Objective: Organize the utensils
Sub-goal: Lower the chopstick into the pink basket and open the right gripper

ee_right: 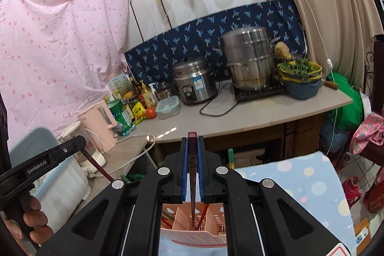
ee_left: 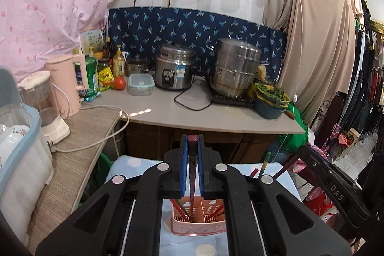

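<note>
- the left tongs (ee_left: 192, 143) are pinching a dark red chopstick (ee_left: 192, 174) between blue pads (ee_left: 183, 164), the jaws nearly closed on it.
- that chopstick is pointing down toward a pink perforated caddy (ee_left: 199, 222) below the tongs, its tip hanging just above or inside the middle compartment; contact with the caddy cannot be told.
- other red chopsticks (ee_left: 176, 206) are leaning inside the caddy, in the left and right compartments.
- the right tongs (ee_right: 192, 143) are gripping a second dark red chopstick (ee_right: 192, 181) the same way, jaws closed tight on it, tip pointing down into the caddy (ee_right: 192, 234).
- the caddy is sitting on a light blue cloth with pale dots (ee_right: 300, 179), which is covering a low surface in front of the worktop (ee_left: 168, 109).
- in the right view, a hand (ee_right: 33, 222) at the left edge is holding the handle of the other tool.
- on the worktop, well apart from the caddy, a steel rice cooker (ee_left: 174, 70) and a tall steel steamer (ee_left: 235, 67) are standing against a navy leaf-print cloth (ee_left: 192, 23).
- a pink kettle (ee_left: 68, 83), bottles, a tomato (ee_left: 119, 83) and a clear lidded box (ee_left: 141, 84) are crowding the worktop's left end.
- a blue basin of greens (ee_left: 271, 100) is sitting at its right end.
</note>
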{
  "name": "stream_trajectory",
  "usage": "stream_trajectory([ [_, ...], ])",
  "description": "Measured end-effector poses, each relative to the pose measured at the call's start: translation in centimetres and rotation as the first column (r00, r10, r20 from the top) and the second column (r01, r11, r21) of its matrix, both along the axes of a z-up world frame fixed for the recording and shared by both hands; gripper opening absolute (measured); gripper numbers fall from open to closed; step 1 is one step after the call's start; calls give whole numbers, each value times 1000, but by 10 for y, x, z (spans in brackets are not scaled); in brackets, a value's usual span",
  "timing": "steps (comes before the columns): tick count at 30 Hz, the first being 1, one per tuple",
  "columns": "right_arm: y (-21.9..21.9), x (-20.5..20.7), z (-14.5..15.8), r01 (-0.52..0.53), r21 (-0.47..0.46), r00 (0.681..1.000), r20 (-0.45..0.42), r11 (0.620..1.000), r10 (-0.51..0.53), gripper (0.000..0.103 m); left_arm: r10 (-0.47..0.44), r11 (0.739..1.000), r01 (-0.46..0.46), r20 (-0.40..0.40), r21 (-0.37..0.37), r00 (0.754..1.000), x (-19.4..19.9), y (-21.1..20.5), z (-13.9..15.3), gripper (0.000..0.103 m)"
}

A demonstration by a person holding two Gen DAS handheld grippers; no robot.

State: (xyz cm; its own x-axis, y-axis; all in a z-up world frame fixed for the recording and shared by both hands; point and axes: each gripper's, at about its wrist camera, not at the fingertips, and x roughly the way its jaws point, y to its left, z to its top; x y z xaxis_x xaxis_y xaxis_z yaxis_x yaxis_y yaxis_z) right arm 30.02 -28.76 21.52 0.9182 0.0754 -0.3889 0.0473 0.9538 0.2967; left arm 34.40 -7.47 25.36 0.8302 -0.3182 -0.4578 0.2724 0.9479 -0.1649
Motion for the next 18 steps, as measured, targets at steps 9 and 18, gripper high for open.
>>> stream_trajectory([
  [9,-2,18,-25,-11,-6,997,-75,1000,10,8,16,1000,-15,-57,14,998,16,-6,-26,7],
  [18,-6,-7,-8,6,-19,1000,-28,1000,-6,30,47,999,-47,-20,11,999,2,2,-20,43],
])
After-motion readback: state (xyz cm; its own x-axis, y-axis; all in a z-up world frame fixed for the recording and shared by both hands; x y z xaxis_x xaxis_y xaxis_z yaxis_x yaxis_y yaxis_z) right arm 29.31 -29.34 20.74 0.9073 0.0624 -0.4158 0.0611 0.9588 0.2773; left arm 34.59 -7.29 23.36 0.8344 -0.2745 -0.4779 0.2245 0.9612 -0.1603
